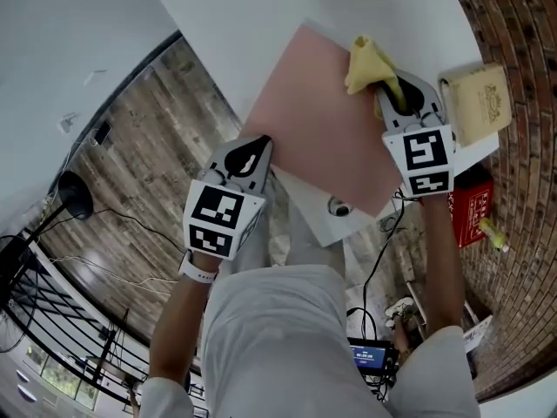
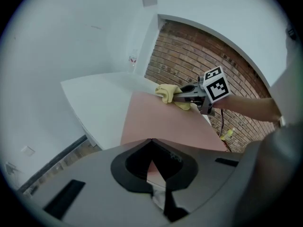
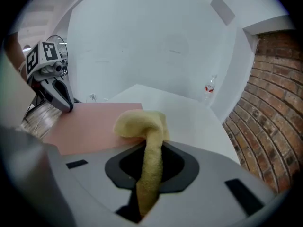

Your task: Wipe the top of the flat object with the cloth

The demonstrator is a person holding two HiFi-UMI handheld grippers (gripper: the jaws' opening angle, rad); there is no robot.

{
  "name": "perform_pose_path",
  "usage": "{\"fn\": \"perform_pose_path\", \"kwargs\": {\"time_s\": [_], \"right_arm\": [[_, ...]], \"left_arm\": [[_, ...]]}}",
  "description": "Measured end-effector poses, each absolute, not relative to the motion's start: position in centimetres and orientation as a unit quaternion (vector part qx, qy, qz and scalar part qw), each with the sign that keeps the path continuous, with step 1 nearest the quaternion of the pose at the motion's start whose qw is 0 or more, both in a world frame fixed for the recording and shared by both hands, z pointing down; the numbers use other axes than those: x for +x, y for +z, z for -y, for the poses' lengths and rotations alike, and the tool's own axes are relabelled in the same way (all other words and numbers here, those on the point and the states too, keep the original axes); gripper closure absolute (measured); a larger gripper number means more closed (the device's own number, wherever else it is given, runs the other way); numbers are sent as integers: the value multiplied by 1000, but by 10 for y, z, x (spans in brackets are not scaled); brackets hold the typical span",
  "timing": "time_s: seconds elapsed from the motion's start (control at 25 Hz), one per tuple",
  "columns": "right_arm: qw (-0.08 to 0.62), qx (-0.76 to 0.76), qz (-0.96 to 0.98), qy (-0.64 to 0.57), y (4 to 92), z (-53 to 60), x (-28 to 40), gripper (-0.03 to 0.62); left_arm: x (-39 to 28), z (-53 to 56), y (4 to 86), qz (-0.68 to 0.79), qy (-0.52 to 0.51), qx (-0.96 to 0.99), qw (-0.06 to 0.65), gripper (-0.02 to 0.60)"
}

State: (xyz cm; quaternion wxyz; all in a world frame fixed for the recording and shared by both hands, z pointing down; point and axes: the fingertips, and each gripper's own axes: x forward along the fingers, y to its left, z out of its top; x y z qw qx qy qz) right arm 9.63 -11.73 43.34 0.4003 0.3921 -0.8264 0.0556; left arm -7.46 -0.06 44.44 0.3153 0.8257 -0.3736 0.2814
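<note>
Step in hand: the wipe itself, early in it by my read. The cloth (image 1: 367,64) is down on the board (image 1: 322,129) at its far right edge, close to the far corner. Part of the wad spills past the edge onto the white table (image 1: 244,24).

Right gripper (image 1: 389,85) is clamped on the cloth. A twisted tail runs back between the jaws, and the bunched end sticks out front and touches the pink surface.

Left gripper (image 1: 258,142) has its jaws together, with nothing between them that I can see. Its tip sits on the board's near left corner, which looks like a hold-down so the board won't slide. I can't tell whether it presses or only rests there.

The board lies flat on the table, its near side close to the table's edge. A tan booklet (image 1: 479,103) is just beside the right gripper, off the board.

Progress, my guess: only the far right strip is covered. Most of the pink lies unwiped between the two grippers.

Next move calls for:
- dragging the wad across the top toward the left gripper, low and flat, without loosening the grip
- overlapping passes, since the wad is small against the board
- left tip planted throughout
- stopping short of the left gripper, and not shoving the board toward the table edge
</note>
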Motion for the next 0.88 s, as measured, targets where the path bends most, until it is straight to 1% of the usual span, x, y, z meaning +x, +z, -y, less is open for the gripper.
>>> {"fn": "perform_pose_path", "kwargs": {"time_s": [0.24, 0.48, 0.68, 0.88], "right_arm": [[404, 372, 834, 53, 432, 103, 78, 534], [405, 321, 854, 57, 438, 66, 41, 534], [405, 296, 862, 65, 439, 42, 22, 536], [404, 280, 868, 63, 439, 14, 6, 536]], "left_arm": [[-75, 1, 447, 370, 283, 825, 320, 563], [-77, 2, 448, 371, 284, 823, 324, 563], [-76, 2, 448, 365, 285, 827, 320, 563], [-76, 2, 448, 364, 276, 826, 330, 563]]}}
